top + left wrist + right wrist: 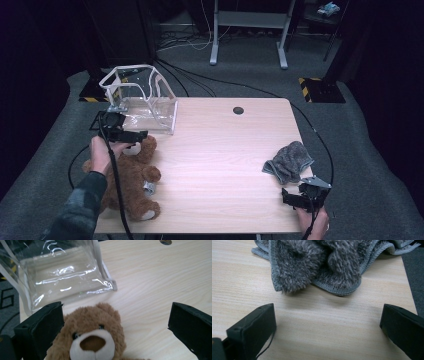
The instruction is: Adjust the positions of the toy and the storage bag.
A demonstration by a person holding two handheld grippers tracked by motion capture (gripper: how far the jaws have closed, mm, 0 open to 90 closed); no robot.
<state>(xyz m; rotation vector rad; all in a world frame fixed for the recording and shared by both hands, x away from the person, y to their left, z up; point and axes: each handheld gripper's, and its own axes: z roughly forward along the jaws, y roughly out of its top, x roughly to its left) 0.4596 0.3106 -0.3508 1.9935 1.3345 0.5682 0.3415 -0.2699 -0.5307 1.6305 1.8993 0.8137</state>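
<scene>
Left hand-held gripper (115, 327) released, jaws wide, above bear (92, 337); bear lies on table (225, 150) just before clear bag (145, 100). Right hand-held gripper (327, 327) released, empty, near towel (324, 262). Likely step: bagging bear. Next: regrip bear, lift into bag mouth.

A lab or studio: a light wooden table (225, 150) stands on grey carpet (370, 165), ringed by black drapes (30, 60), loose black floor cables (210, 82) and a grey metal stand (248, 30).

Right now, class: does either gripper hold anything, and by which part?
Nothing is held. The left gripper stands open above the teddy bear; the right gripper stands open short of the grey cloth.
</scene>
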